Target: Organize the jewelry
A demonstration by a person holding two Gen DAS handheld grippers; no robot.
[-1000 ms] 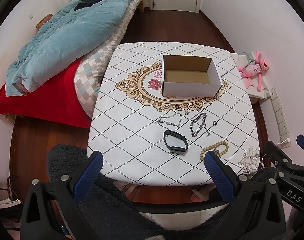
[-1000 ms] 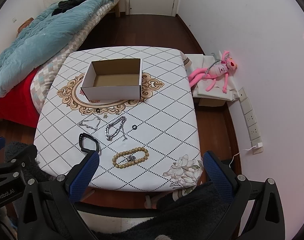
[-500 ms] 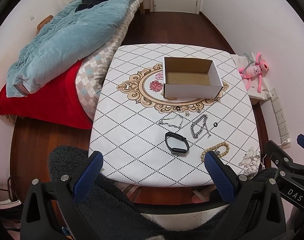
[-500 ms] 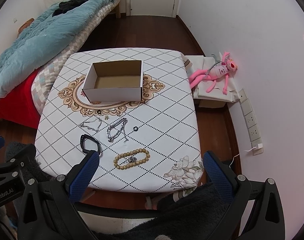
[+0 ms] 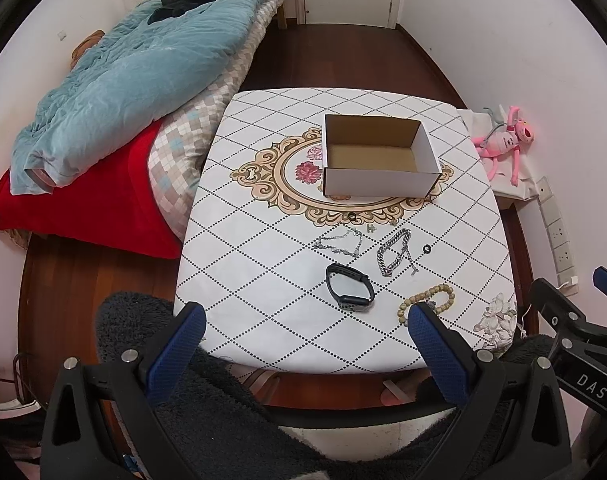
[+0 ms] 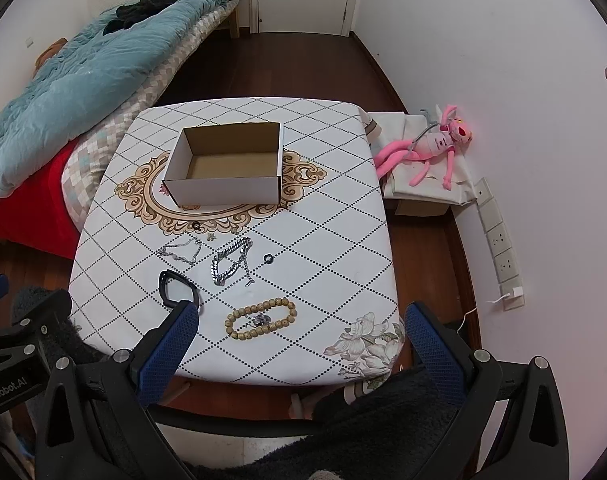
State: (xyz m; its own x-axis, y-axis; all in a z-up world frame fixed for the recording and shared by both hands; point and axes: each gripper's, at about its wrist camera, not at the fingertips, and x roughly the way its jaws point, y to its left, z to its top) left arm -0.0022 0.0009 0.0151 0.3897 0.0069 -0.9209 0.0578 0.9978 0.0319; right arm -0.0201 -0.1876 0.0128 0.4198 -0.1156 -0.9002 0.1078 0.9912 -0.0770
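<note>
Right wrist view shows the jewelry spread loose on the near half of the table (image 6: 343, 216), in front of the empty cardboard box (image 6: 227, 176): a wooden bead bracelet (image 6: 260, 319) nearest the edge, a black band (image 6: 178, 287) to its left, a heavy silver chain (image 6: 229, 261) and a finer silver chain (image 6: 182, 251) further in, plus two small black rings (image 6: 268, 257) (image 6: 196, 225) and some tiny pieces too small to identify. The step in hand looks like the first pick, and the bead bracelet is the sensible start: close, chunky, lying flat. Come down over one side of its loop and pinch the beads, not the cloth. The right gripper (image 6: 299, 338) and left gripper (image 5: 303, 334) both hover short of the table edge, jaws spread wide and empty. The chains will drape and may snag, so lift them clear before crossing the box wall.
</note>
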